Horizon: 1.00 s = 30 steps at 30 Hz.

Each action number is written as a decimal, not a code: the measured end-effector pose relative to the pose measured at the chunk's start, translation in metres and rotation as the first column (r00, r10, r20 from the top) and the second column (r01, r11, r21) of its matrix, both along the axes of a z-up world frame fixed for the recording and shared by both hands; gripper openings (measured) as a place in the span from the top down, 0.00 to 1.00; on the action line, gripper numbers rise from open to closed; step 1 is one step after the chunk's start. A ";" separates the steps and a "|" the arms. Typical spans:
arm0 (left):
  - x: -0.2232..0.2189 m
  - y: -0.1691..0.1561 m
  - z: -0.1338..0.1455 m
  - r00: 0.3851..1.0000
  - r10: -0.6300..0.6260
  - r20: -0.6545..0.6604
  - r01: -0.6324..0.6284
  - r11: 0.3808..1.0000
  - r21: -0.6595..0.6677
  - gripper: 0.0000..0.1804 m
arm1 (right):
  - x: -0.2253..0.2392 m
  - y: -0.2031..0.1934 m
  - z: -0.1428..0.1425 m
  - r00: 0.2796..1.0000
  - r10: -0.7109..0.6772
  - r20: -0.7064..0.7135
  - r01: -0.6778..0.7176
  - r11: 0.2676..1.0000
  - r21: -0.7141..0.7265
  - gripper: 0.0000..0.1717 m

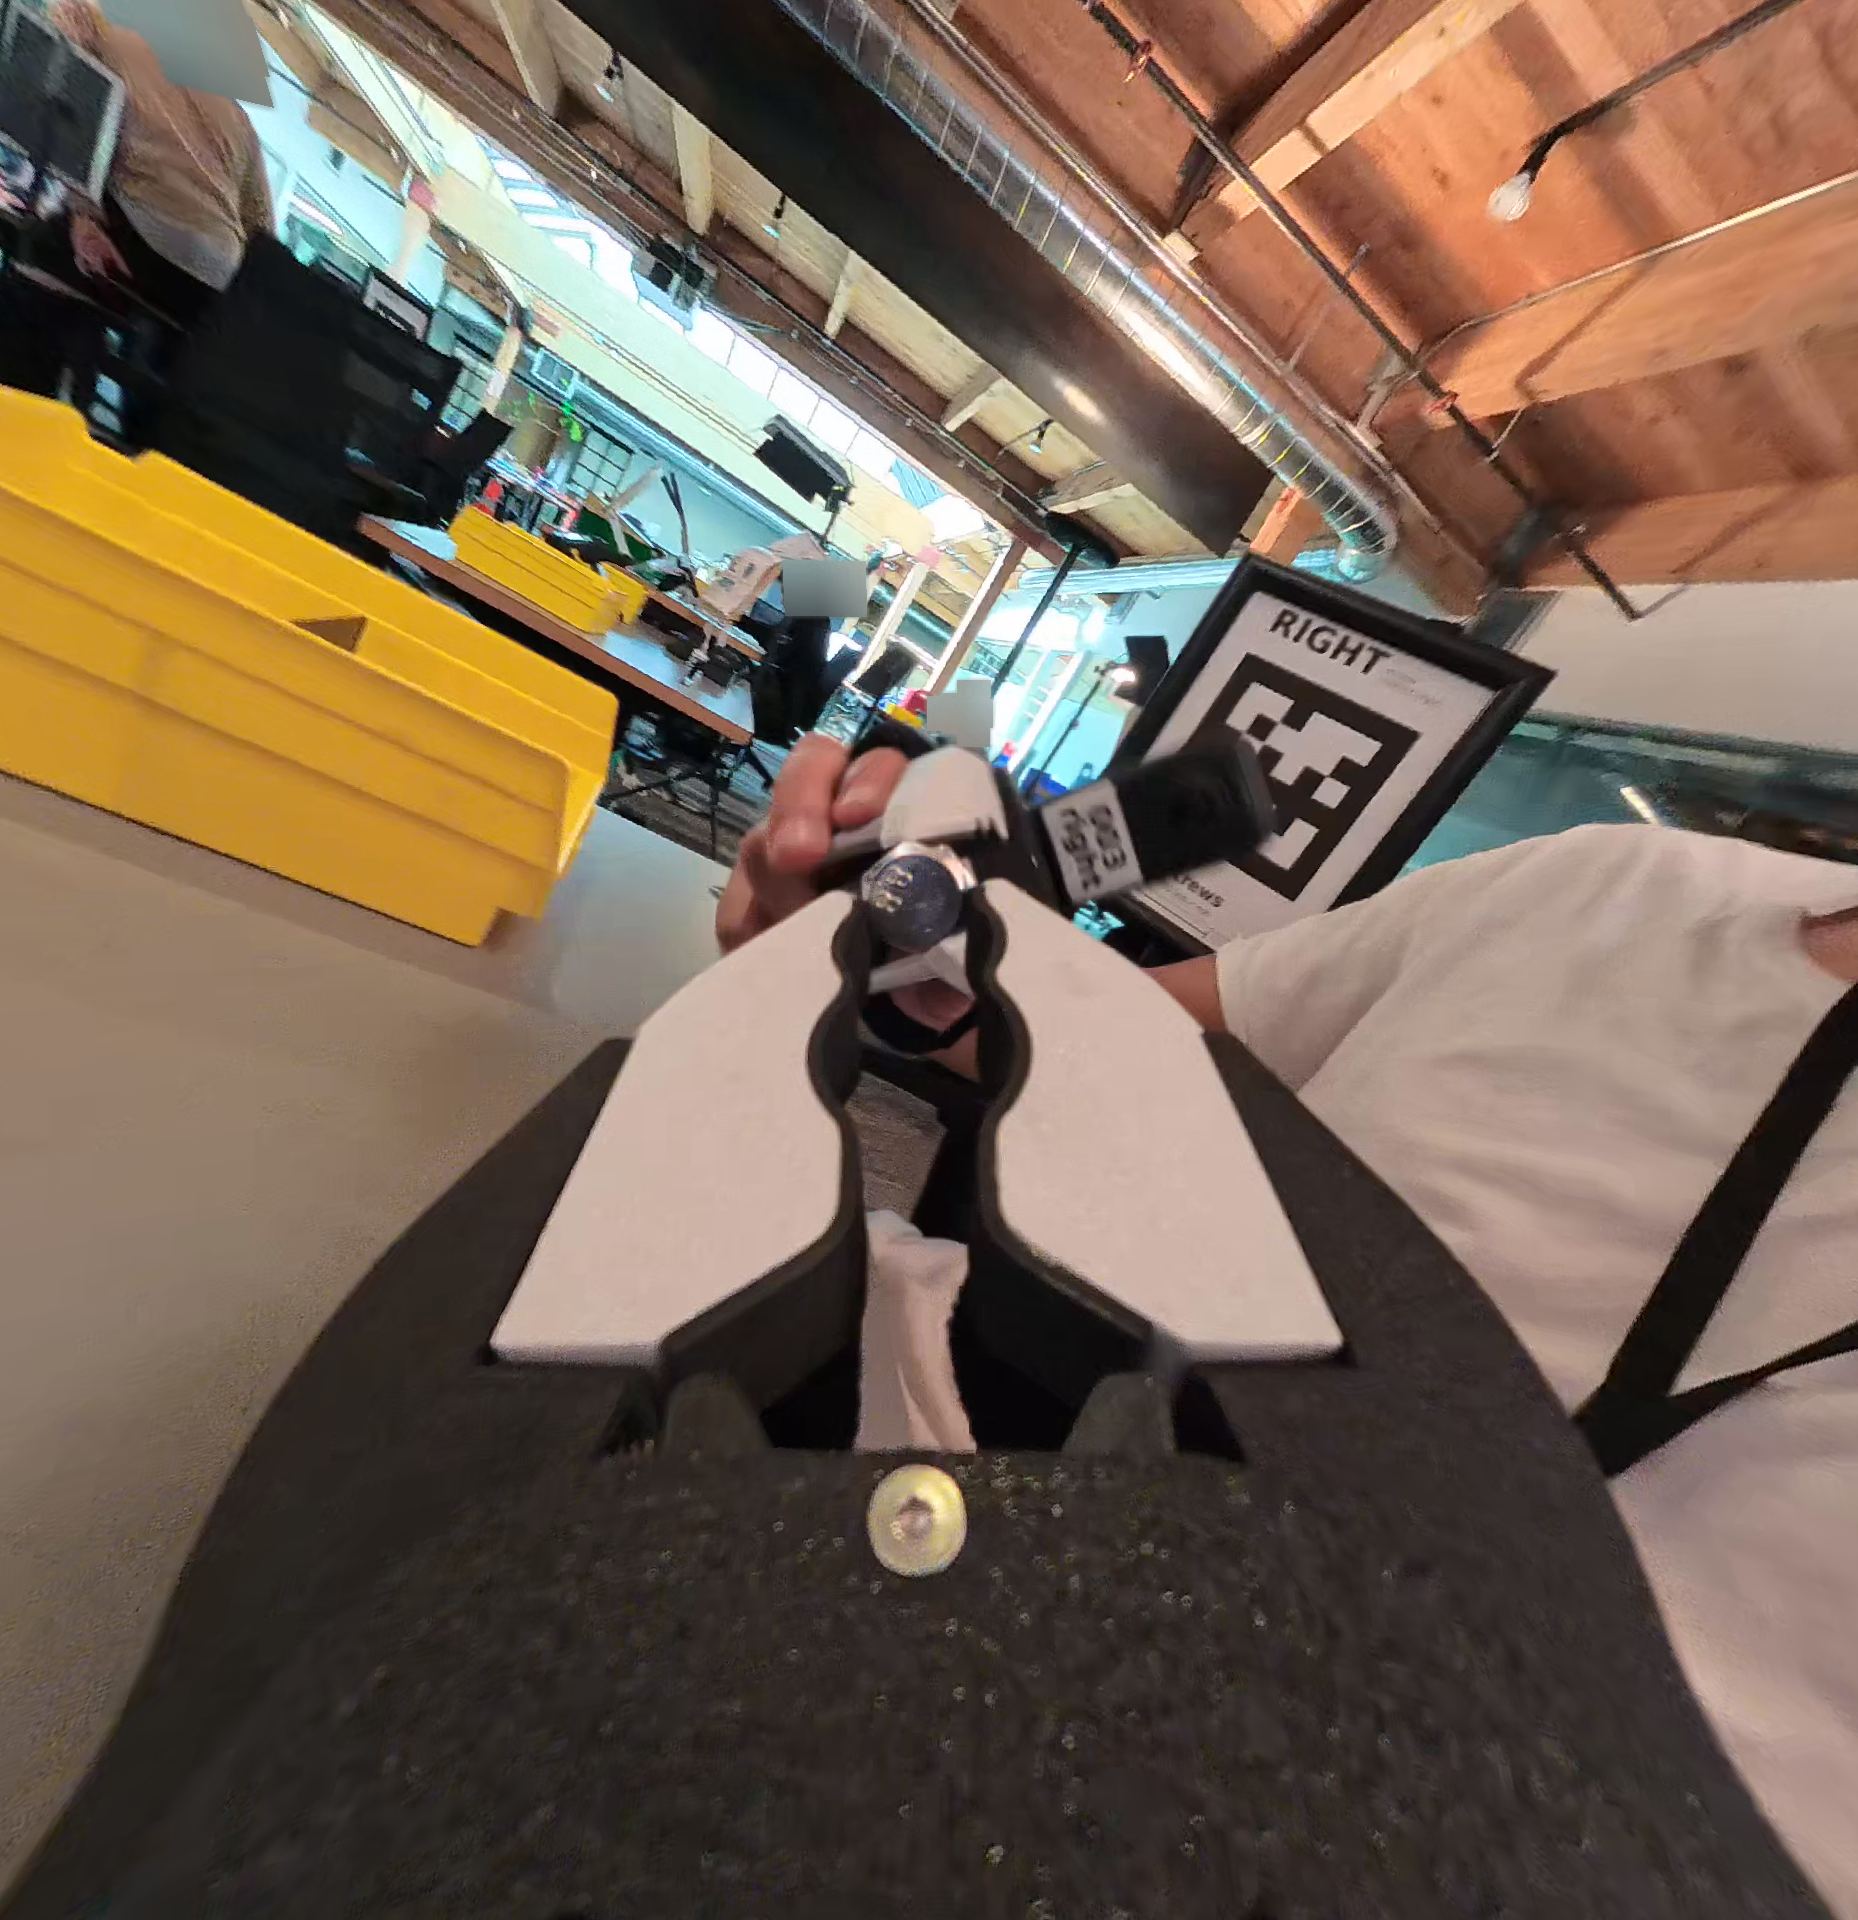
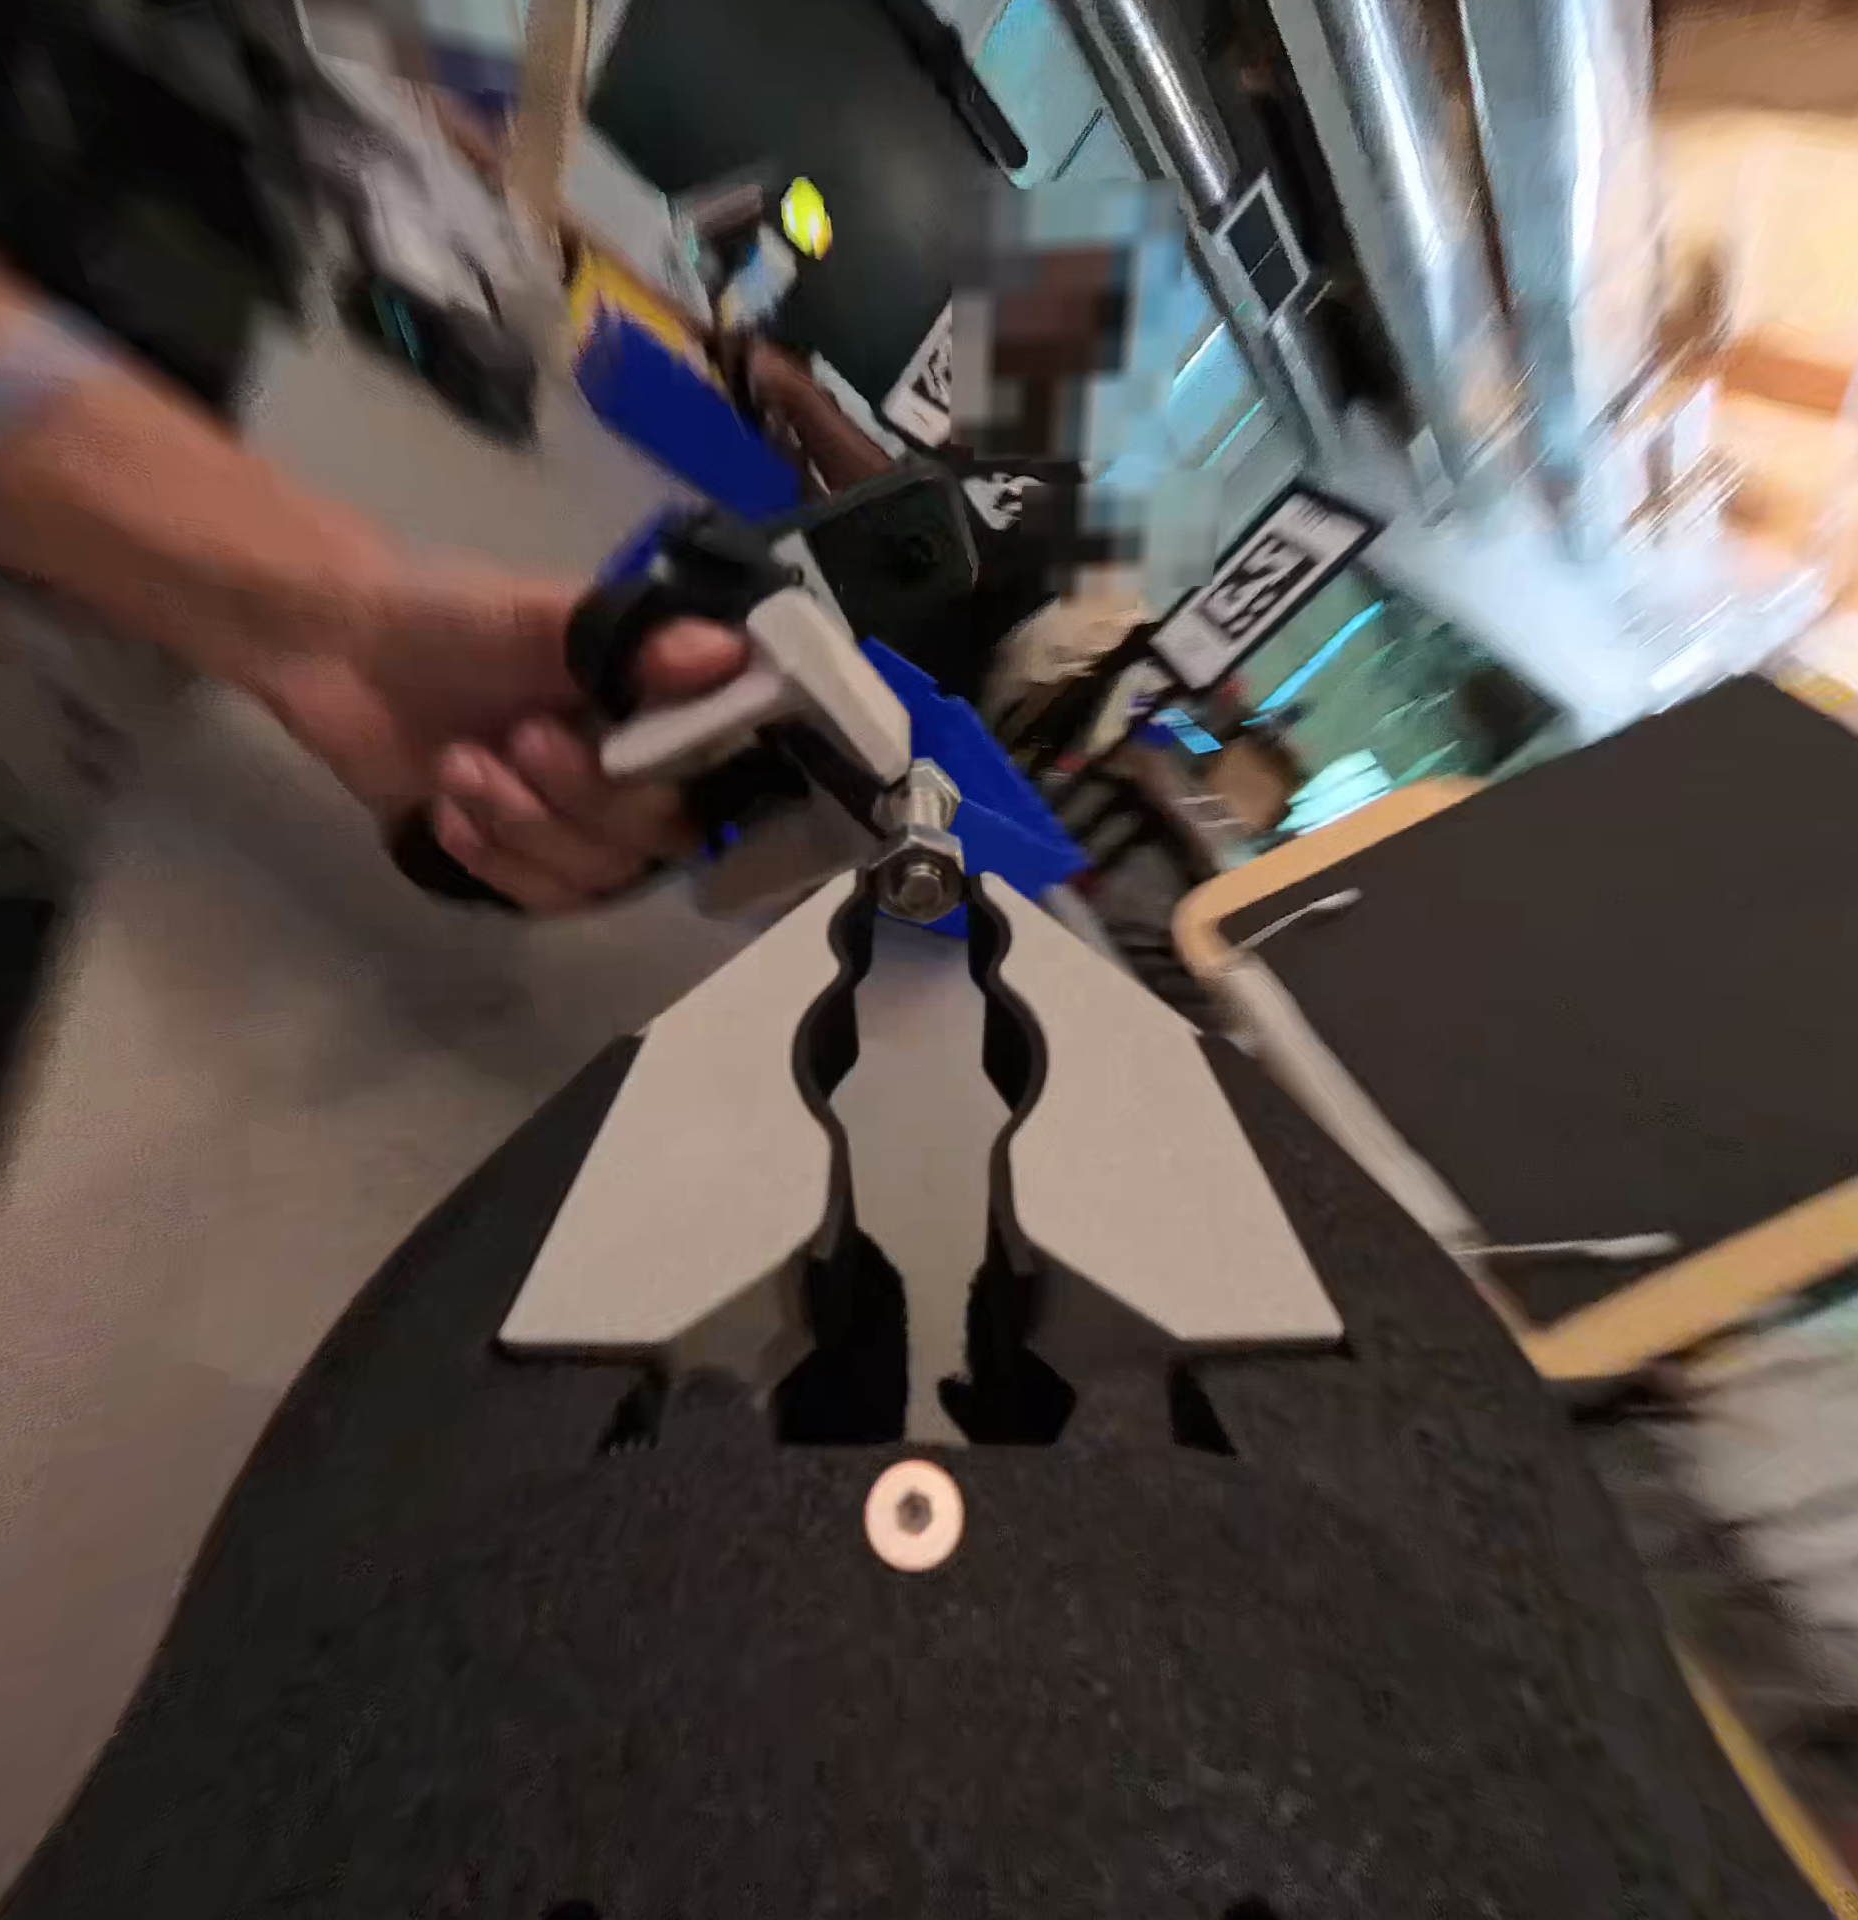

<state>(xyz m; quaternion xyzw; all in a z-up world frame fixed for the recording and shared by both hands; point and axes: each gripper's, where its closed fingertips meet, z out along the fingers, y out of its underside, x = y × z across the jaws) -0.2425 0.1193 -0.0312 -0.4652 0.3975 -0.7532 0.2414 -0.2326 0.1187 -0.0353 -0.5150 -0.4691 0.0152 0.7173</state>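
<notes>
**Left wrist view: both grippers on one bolt**

Left gripper [image 1: 912, 914] clamped on bolt [image 1: 912, 896] head; both fingertips [image 1: 852, 935] press its sides. Right gripper [image 1: 946, 821] sits just past them, hand [image 1: 800, 821] on its handle. Yellow bins [image 1: 281, 665] well off to the left of the fingers, framed marker sign [image 1: 1320, 727] to the right.

Right wrist view, blurry: right gripper [image 2: 920, 894] closed on nut [image 2: 920, 883] at bolt's threaded end [image 2: 917, 896]; 2nd nut [image 2: 925, 795] just beyond, against left gripper's [image 2: 800, 665] tips.

Both tongs [image 1: 909, 914] have a black grainy body, 2 white fingers [image 1: 717, 1132] with wavy black pads and 1 silver screw [image 1: 916, 1520]. The person wears a white shirt [image 1: 1527, 1039] with black straps [image 1: 1725, 1226].
</notes>
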 end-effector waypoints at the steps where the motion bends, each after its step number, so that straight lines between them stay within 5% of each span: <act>1: 0.000 -0.001 -0.001 1.000 -0.011 -0.008 0.011 1.000 -0.016 0.91 | 0.001 -0.001 -0.002 0.988 -0.067 0.138 0.048 0.990 0.134 0.90; 5: 0.003 -0.004 -0.006 0.999 -0.029 -0.045 0.028 0.999 -0.028 0.91 | 0.004 -0.004 -0.004 0.813 -0.378 0.443 0.071 0.819 0.569 0.90; 8: 0.004 -0.003 -0.007 0.998 -0.026 -0.053 0.024 0.999 -0.036 0.91 | 0.005 -0.002 -0.005 0.773 -0.444 0.453 0.066 0.767 0.638 0.90; 13: 0.002 0.000 -0.003 0.999 0.023 -0.031 -0.023 1.000 0.010 0.91 | 0.010 0.003 0.000 0.928 -0.246 0.279 0.133 0.920 0.369 0.82; 17: -0.001 0.009 0.002 0.989 0.145 0.023 -0.147 0.982 0.118 0.91 | 0.010 0.011 -0.006 0.997 -0.015 -0.080 0.001 0.985 -0.172 0.77; 19: -0.004 0.017 0.008 0.961 0.256 0.105 -0.273 0.939 0.211 0.91 | 0.003 0.007 -0.008 0.946 0.085 -0.312 -0.220 0.876 -0.430 0.76; 21: -0.008 0.027 0.014 0.924 0.341 0.176 -0.375 0.897 0.233 0.91 | 0.000 0.008 -0.006 0.814 0.050 -0.579 -0.464 0.655 -0.596 0.75; 23: -0.011 0.026 0.016 0.930 0.318 0.186 -0.354 0.911 0.211 0.91 | -0.002 0.003 0.005 0.590 -0.032 -0.807 -0.747 0.358 -0.560 0.75; 25: -0.011 0.025 0.017 0.933 0.307 0.189 -0.346 0.910 0.226 0.91 | -0.002 0.003 0.005 0.464 -0.134 -0.876 -0.863 0.156 -0.481 0.77; 30: -0.004 0.013 0.012 0.947 0.280 0.159 -0.316 0.900 0.300 0.91 | 0.004 0.017 -0.001 0.367 -0.250 -0.896 -0.904 0.129 -0.407 0.81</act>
